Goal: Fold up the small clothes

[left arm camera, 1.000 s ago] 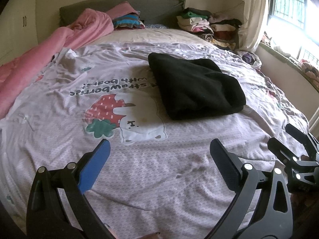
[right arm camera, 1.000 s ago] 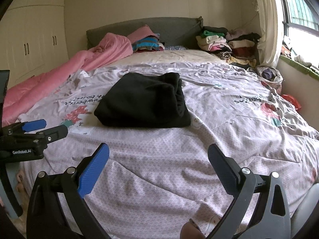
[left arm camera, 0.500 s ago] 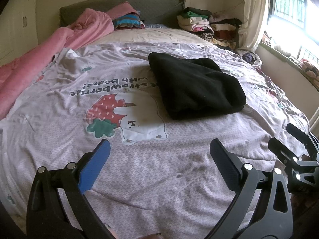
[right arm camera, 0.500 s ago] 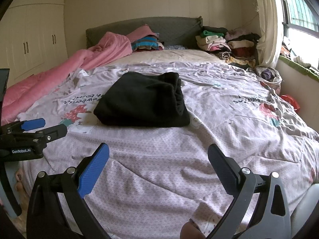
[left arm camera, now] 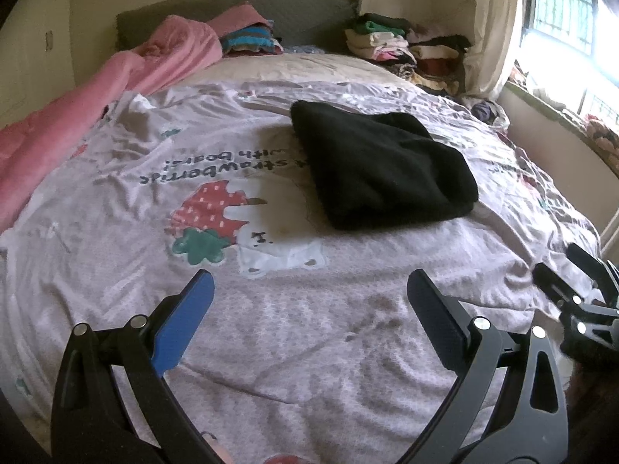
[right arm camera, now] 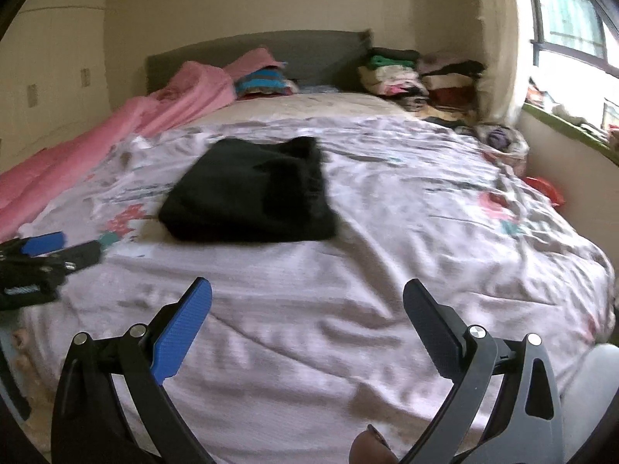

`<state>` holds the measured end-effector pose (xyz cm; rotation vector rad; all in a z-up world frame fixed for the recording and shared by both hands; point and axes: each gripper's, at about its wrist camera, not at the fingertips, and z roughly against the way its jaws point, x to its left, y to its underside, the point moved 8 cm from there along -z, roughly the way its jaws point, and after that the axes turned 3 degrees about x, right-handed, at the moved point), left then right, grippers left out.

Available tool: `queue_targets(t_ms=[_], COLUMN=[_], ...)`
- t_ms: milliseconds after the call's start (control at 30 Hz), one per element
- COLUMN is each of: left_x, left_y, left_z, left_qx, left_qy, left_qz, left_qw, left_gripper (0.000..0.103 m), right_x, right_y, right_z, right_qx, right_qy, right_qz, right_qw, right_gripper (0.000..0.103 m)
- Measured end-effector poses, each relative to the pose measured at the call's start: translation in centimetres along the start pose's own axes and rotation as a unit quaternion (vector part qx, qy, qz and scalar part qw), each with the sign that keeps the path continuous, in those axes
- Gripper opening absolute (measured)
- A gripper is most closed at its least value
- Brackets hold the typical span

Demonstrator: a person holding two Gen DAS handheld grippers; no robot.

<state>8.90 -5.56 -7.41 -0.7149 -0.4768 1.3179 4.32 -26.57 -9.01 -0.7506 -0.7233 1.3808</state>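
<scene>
1. The black garment [left arm camera: 381,170] lies folded in a thick rectangle on the lilac printed duvet [left arm camera: 271,309], middle of the bed
2. The left gripper [left arm camera: 309,290] has its jaws wide apart, holding nothing
3. The right gripper [right arm camera: 307,297] is the same, near the foot edge

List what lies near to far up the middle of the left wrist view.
Open left claw → strawberry-and-bear print on the bedspread → folded black garment → beige sheet → grey headboard.

Pink blanket [left arm camera: 116,89], grey headboard [right arm camera: 309,52]
</scene>
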Motion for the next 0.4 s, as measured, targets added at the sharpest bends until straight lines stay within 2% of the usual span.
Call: queue_targets(t_ms=[133,233,300,333,367,400], left_x=[2.5,7.9,12.5,15.9,19.6,23.4], left_y=[-0.9,-2.1,-2.8,-3.1,-3.3,-3.4], left_z=[0.7,0.8,1.3,1.6,2.0,2.3], left_qx=[-0.005,0.009,0.010,0.010,0.010,0.011], left_qy=[0.006,-0.027,-0.050,-0.072,-0.100,-0.135], left_qz=[0.030,0.062,0.085,0.100,0.111,0.121], left_qw=[0.9995,0.9977,0.9951,0.9923,0.9887,0.9834], left_gripper=[0.094,0.094,0.094,0.093,0.094,0.094], right_x=[-5.4,-13.3,-20.3,-23.5,-27.9,-30.8], right_y=[0.5,1.6,3.4,4.5,6.4,7.9], right_z=[1.1,2.6,4.2,5.0,6.2,6.9], right_qx=[-0.003,-0.004,0.001,0.008,0.023,0.036], right_qy=[0.063,0.150,0.233,0.270,0.317,0.343], right_qz=[-0.047,-0.108,-0.151,-0.169,-0.197,-0.215], right_qw=[0.997,0.983,0.961,0.948,0.928,0.914], right_gripper=[0.099,0.099,0.099,0.099,0.099,0.099])
